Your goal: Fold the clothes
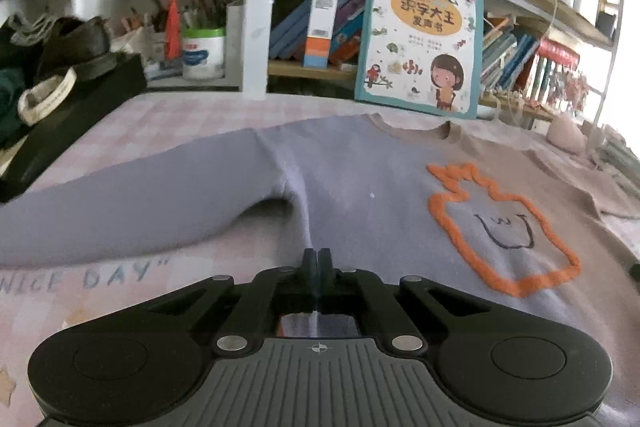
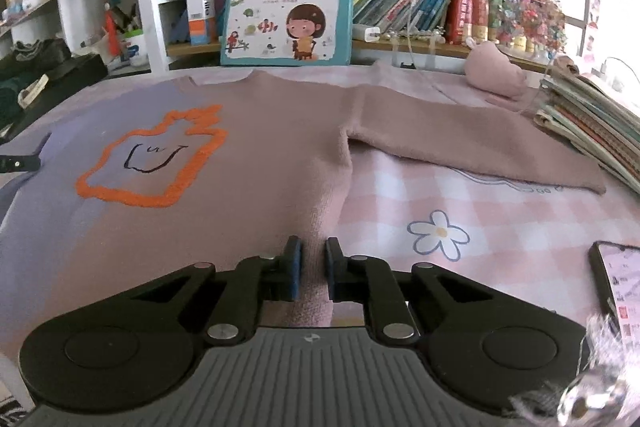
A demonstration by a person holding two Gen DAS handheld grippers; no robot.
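A sweater (image 1: pixel 360 187), lilac on one half and dusty pink on the other, lies flat on a pink checked cloth, with an orange outlined shape (image 1: pixel 500 223) on its chest. Both sleeves are spread out to the sides. My left gripper (image 1: pixel 317 255) is shut on the sweater's left side edge, below the armpit. In the right wrist view the pink half (image 2: pixel 280 131) and its sleeve (image 2: pixel 460 143) show. My right gripper (image 2: pixel 313 255) stands slightly open astride the sweater's right side edge, with the fabric between its pads.
A children's book (image 1: pixel 424 39) leans against shelves of books at the back. Dark shoes and clothes (image 1: pixel 60 55) sit at the back left. A book stack (image 2: pixel 592 123), a pink plush (image 2: pixel 496 73) and a phone (image 2: pixel 620 279) lie at the right.
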